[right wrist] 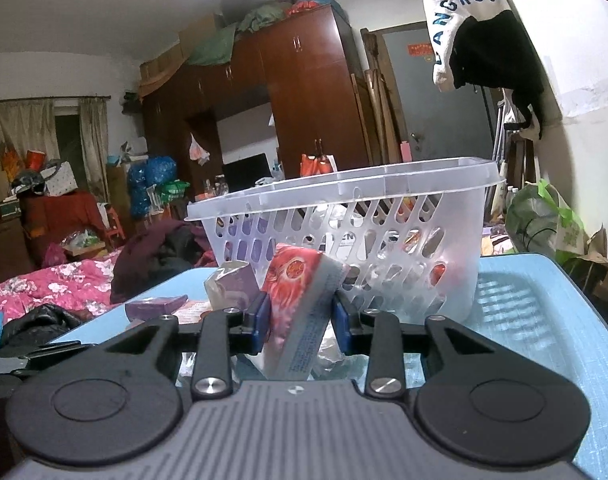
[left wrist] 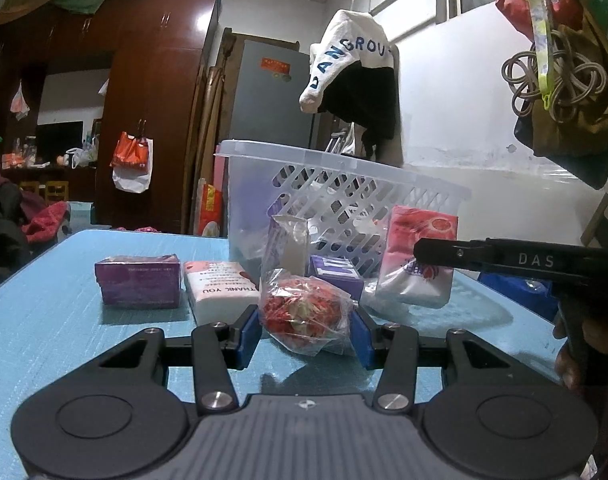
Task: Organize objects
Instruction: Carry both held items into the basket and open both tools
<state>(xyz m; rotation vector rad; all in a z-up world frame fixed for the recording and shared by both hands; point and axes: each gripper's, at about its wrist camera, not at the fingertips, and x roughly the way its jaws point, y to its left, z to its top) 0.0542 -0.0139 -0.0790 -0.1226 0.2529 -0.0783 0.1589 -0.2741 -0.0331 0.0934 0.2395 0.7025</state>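
Observation:
My left gripper (left wrist: 307,330) is shut on a clear bag of red snack (left wrist: 304,310) resting on the blue table (left wrist: 44,320). My right gripper (right wrist: 300,320) is shut on a red and white tissue pack (right wrist: 300,304), held tilted just in front of the clear plastic basket (right wrist: 384,200). The same pack (left wrist: 418,256) and the right gripper's finger (left wrist: 456,254) show in the left wrist view, with the basket (left wrist: 344,168) behind. A purple box (left wrist: 138,278), a white "THANK YOU" pack (left wrist: 220,288), a bagged purple item (left wrist: 288,244) and a small purple box (left wrist: 336,274) lie on the table.
The basket holds several items seen through its slots. Hanging bags (left wrist: 564,60) are at the upper right near the wall. A jacket (left wrist: 352,72) hangs behind the basket. A bed with a pink quilt (right wrist: 44,284) lies beyond the table's left edge.

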